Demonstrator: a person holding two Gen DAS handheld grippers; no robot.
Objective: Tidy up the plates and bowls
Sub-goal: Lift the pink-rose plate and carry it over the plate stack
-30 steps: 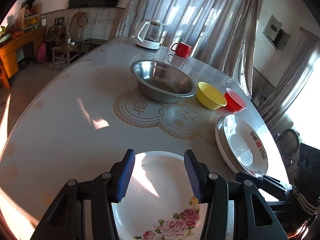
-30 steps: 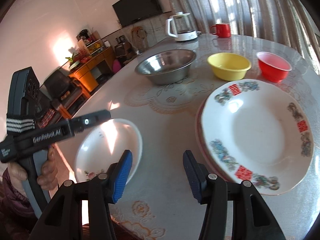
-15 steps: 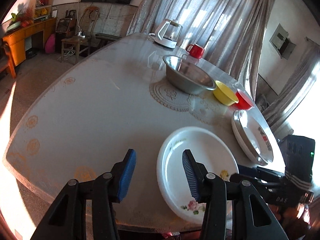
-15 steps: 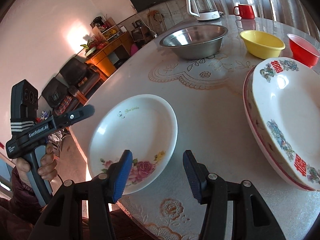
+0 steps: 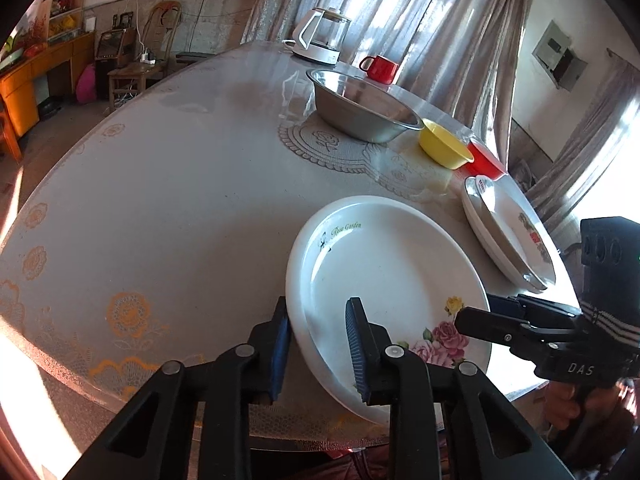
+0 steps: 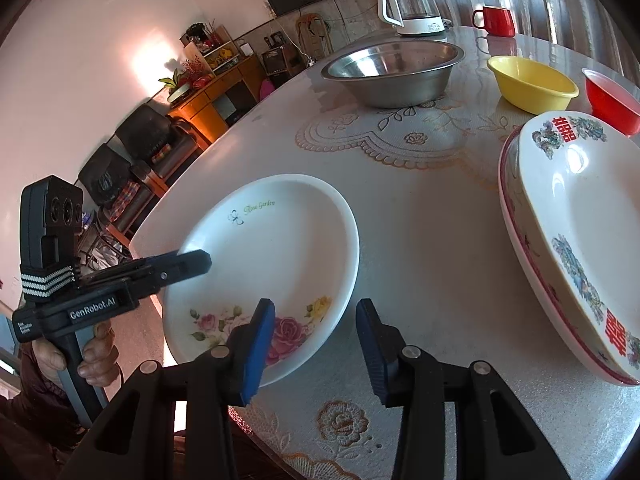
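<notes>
A white rose-patterned plate [image 5: 392,276] lies near the table's front edge; it also shows in the right wrist view [image 6: 272,256]. My left gripper [image 5: 318,344] straddles its near-left rim, one pad outside and one inside, with a gap still showing. My right gripper [image 6: 316,344] is open and empty, hovering over the plate's right rim. A stack of red-patterned plates [image 6: 576,236] sits to the right, also in the left wrist view [image 5: 508,232]. Behind stand a steel bowl [image 6: 394,66], a yellow bowl [image 6: 530,82] and a red bowl [image 6: 610,100].
A white kettle [image 5: 318,36] and a red mug [image 5: 380,69] stand at the far side of the round table [image 5: 180,184]. Chairs and an orange cabinet [image 6: 216,84] stand beyond the table's left edge.
My left gripper has moved right and forward so its jaws now straddle the rose plate's rim, and they have narrowed. My right gripper has come lower and closer to the plate.
</notes>
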